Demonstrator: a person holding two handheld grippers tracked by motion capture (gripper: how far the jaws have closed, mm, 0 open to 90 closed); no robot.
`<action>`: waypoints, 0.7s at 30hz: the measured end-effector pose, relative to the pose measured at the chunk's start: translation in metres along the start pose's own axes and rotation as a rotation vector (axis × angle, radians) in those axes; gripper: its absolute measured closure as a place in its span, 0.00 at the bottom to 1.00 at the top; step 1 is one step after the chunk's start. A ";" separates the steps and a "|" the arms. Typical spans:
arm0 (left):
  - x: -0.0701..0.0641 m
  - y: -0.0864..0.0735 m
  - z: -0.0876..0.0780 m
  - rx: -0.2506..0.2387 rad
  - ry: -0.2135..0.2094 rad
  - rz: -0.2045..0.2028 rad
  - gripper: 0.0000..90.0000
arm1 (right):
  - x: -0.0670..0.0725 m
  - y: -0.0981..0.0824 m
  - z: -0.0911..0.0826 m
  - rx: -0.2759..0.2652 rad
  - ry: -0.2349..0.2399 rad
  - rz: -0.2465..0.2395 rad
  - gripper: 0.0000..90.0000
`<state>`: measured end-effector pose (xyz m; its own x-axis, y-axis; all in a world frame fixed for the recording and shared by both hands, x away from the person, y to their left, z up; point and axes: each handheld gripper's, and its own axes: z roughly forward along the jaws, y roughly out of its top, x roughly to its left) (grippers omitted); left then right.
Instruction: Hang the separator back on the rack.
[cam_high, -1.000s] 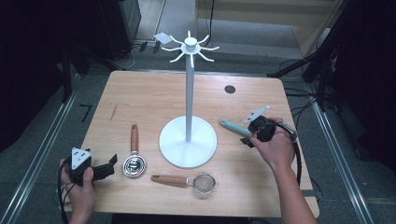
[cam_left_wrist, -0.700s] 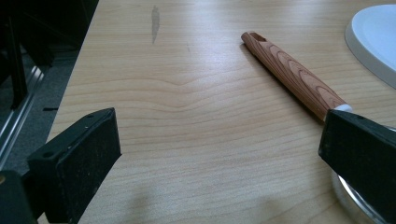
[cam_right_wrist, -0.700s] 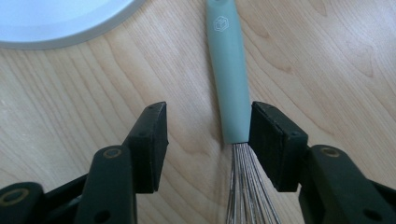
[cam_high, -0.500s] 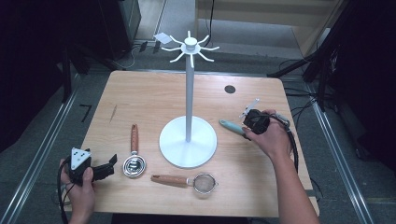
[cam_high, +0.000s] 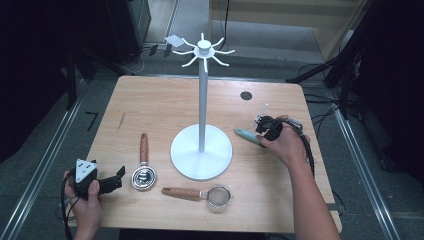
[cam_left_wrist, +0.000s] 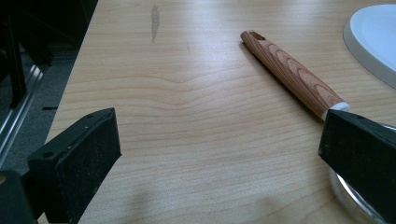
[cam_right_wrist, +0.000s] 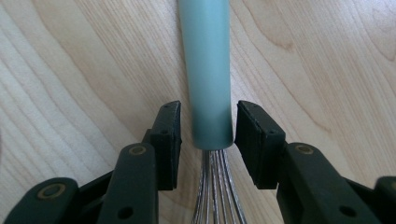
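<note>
While straddling the teal handle of the whisk (cam_right_wrist: 208, 84) on the bench (cam_high: 150, 105) right of the white stand (cam_high: 201, 150), with right tongs (cam_right_wrist: 205, 140) apart and left tongs (cam_left_wrist: 219, 154) apart near the measuring spoon (cam_left_wrist: 292, 77), probably calls for closing, then lifting toward the hooks.

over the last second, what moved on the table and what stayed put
The right gripper has tipped down over the whisk's teal handle, so its jaws now straddle the handle's lower end with small gaps on both sides, not yet clamped. The whisk itself has not visibly shifted. The left gripper, the wood-handled scoop, the small strainer and the white hook stand stayed as they were.
</note>
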<state>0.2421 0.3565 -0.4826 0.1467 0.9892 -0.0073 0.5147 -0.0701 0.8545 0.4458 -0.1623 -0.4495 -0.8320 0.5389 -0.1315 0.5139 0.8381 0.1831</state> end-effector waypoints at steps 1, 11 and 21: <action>0.000 0.000 0.000 0.001 0.000 0.000 0.00 | 0.000 0.002 0.000 0.011 0.001 0.001 0.69; 0.000 0.000 0.000 -0.001 -0.002 0.000 0.00 | -0.007 0.012 0.013 0.081 0.054 0.001 0.73; 0.000 0.000 0.000 0.002 0.000 0.003 0.00 | -0.008 0.016 0.016 0.111 0.064 -0.036 0.77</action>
<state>0.2422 0.3563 -0.4826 0.1480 0.9890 -0.0051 0.5156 -0.0727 0.8537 0.4637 -0.1518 -0.4614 -0.8602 0.5048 -0.0725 0.5004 0.8629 0.0704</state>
